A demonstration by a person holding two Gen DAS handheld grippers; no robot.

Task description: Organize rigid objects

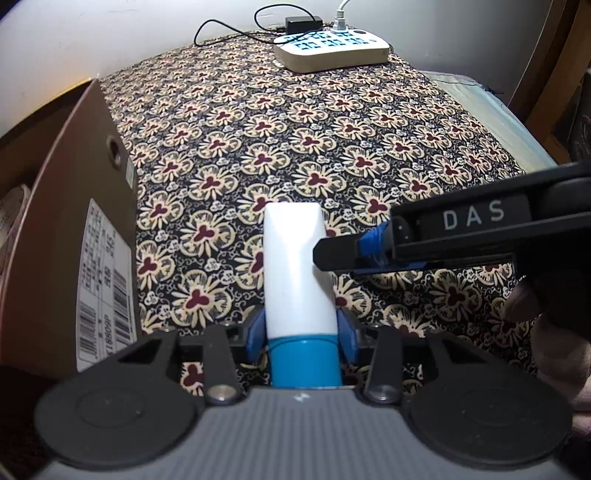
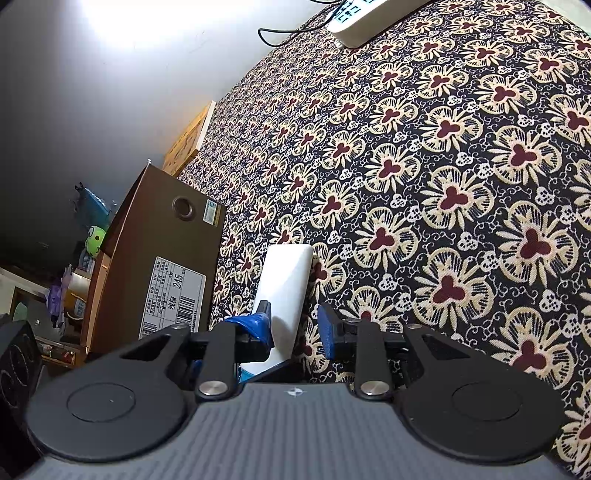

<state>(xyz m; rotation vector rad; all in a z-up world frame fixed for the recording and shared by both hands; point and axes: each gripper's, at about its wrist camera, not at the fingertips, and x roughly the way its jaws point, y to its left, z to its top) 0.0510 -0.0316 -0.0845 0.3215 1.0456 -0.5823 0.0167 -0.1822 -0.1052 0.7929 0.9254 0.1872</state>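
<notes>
Left gripper (image 1: 301, 328) clenched on a white tube (image 1: 297, 269) with a blue cap (image 1: 304, 363) — blue pads press both sides just above the cap, tube pointing away from the camera over the floral cloth (image 1: 332, 140).

Right gripper (image 2: 295, 326) comes in from the right side; in the left wrist view its black finger, wound with blue thread, touches the tube's right edge. In the right wrist view its fingers stand apart, released — the left pad lies against the tube (image 2: 286, 291), the right pad is clear of it with cloth showing between.

Brown cardboard box (image 1: 74, 221) with a barcode label sits just left of the tube, on the cloth's edge. At the far end: a white digital clock (image 1: 332, 48) with lit digits, a black adapter (image 1: 303, 24) and cables behind it.
</notes>
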